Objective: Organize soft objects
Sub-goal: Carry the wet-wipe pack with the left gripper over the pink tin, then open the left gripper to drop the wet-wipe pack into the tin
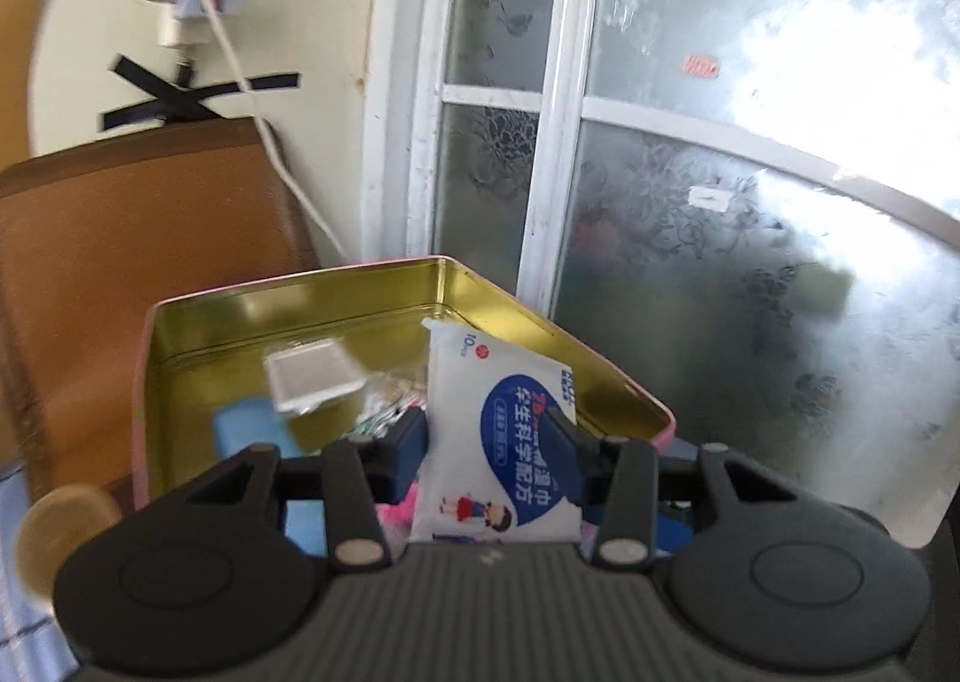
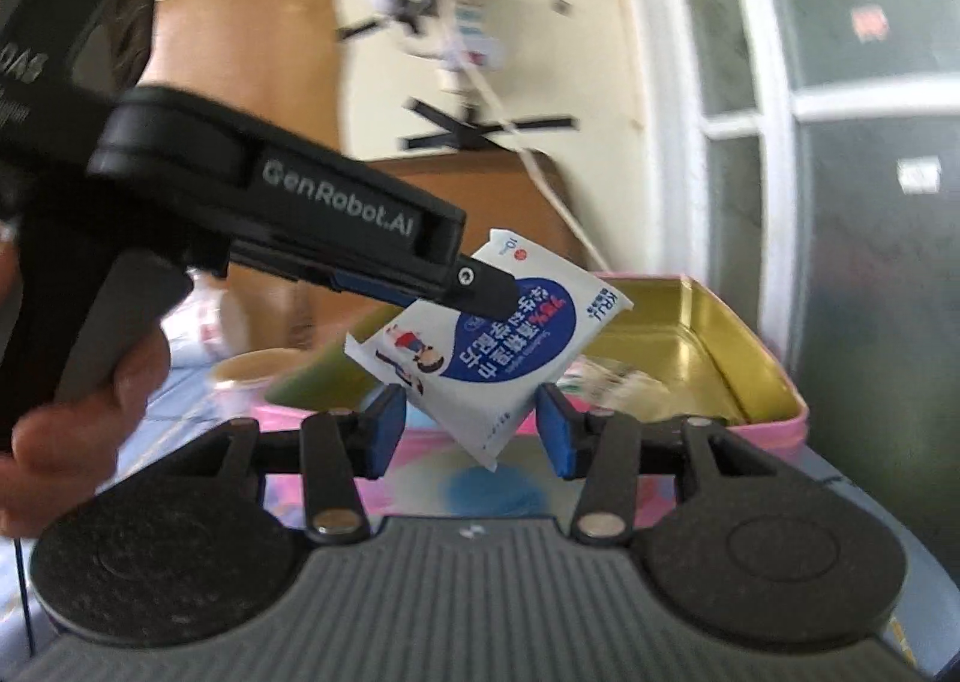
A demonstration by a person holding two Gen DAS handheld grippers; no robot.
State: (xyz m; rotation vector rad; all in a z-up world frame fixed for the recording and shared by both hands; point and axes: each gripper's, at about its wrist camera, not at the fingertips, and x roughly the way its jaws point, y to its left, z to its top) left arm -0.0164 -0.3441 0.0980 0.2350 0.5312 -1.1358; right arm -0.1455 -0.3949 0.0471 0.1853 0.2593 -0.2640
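A white wipes packet (image 1: 462,382) with a blue label stands upright between the blue pads of my left gripper (image 1: 492,433), which is shut on it over an open tin box (image 1: 414,277), pink outside and gold inside. In the right wrist view the left gripper (image 2: 486,292) comes in from the left with the packet (image 2: 528,334) pinched at its tip. The packet's lower corner hangs between the fingers of my right gripper (image 2: 468,430), which is open; its pads stand clear of the packet. The tin (image 2: 750,346) lies just behind.
Inside the tin lie a small white packet (image 1: 312,376), a blue item (image 1: 246,424) and crinkly wrappers (image 1: 384,406). A frosted window (image 1: 720,202) rises behind, with a brown board (image 1: 120,262) and a white cable (image 1: 282,165) at left. A person's hand (image 2: 78,412) grips the left tool. A cup (image 2: 252,376) stands left of the tin.
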